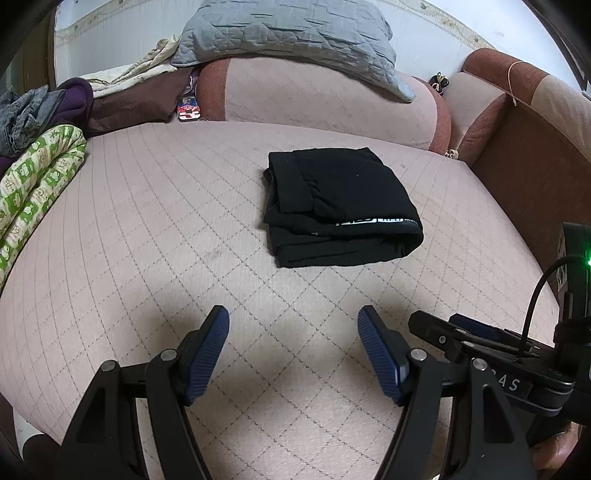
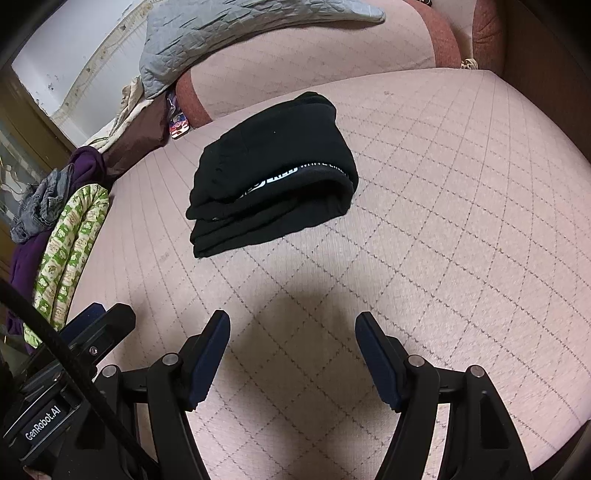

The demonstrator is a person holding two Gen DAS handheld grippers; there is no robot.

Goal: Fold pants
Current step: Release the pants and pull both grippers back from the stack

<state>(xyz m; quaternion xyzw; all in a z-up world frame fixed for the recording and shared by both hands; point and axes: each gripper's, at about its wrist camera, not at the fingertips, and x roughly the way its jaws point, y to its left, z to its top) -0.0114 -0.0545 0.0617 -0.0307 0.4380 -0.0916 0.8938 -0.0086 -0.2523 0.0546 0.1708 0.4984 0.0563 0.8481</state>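
Black pants (image 1: pixel 340 206) lie folded in a compact stack on the pink quilted sofa seat (image 1: pixel 147 229), a white-lettered band showing at the front fold. They also show in the right wrist view (image 2: pixel 273 177). My left gripper (image 1: pixel 293 321) is open and empty, held above the seat well in front of the pants. My right gripper (image 2: pixel 293 325) is open and empty too, in front of the pants. The right gripper's body shows at the left wrist view's right edge (image 1: pixel 498 350); the left gripper's body shows at the right wrist view's lower left (image 2: pixel 74 350).
A grey quilted pillow (image 1: pixel 291 33) rests on the sofa backrest. A green-patterned cloth (image 1: pixel 37 188), purple and grey garments (image 1: pixel 44 107) pile at the left. The sofa armrest (image 1: pixel 517 110) rises at the right.
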